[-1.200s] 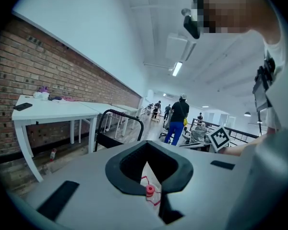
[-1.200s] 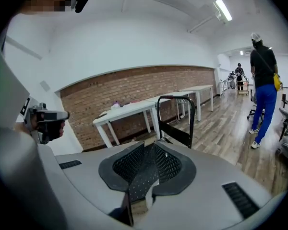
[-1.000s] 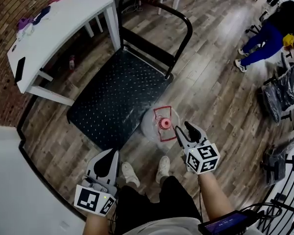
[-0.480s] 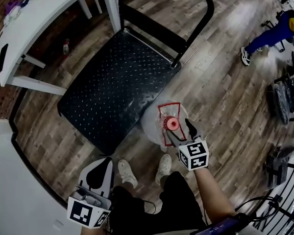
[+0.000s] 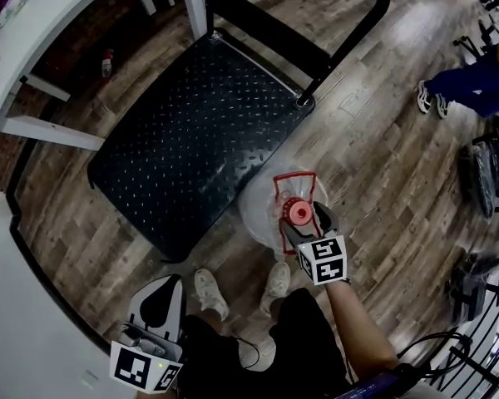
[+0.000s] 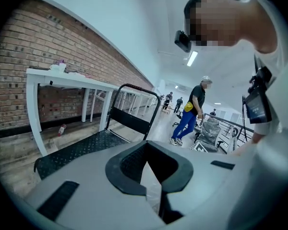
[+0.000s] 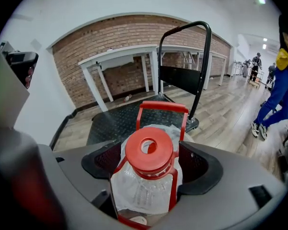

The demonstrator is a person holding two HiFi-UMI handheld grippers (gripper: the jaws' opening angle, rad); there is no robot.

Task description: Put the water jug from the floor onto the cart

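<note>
- Head view: the water jug [image 5: 266,214] stands upright on the wooden floor [image 5: 374,165], just beside the near right corner of the black cart [image 5: 191,131]; whether they touch I cannot tell.
- The right gripper [image 5: 306,223] points down at the jug's top, one finger on each side of the red cap [image 5: 298,213].
- The left gripper [image 5: 162,285] hangs at the near left, well apart from the jug and beside the person's shoes [image 5: 208,293].
- A white table [image 5: 33,32] stands to the far left of the cart.
- Left gripper view: the left gripper [image 6: 153,186] has its jaws closed together at the tips, with nothing between them.
- Beyond it lie the cart's deck [image 6: 81,150] and the table [image 6: 72,80] against a brick wall [image 6: 19,66]. A person in blue trousers [image 6: 189,114] stands far off.
- Right gripper view: the right gripper [image 7: 150,169] has its jaws opening, spread wide round the jug's [image 7: 144,195] neck. The pads stand clear of the neck on both sides, so the jug is not gripped.
- The cap [image 7: 149,149] sits in the middle between the jaws. The jug's red handle [image 7: 162,109] rises behind it, with the cart [image 7: 125,121] just beyond.
</note>
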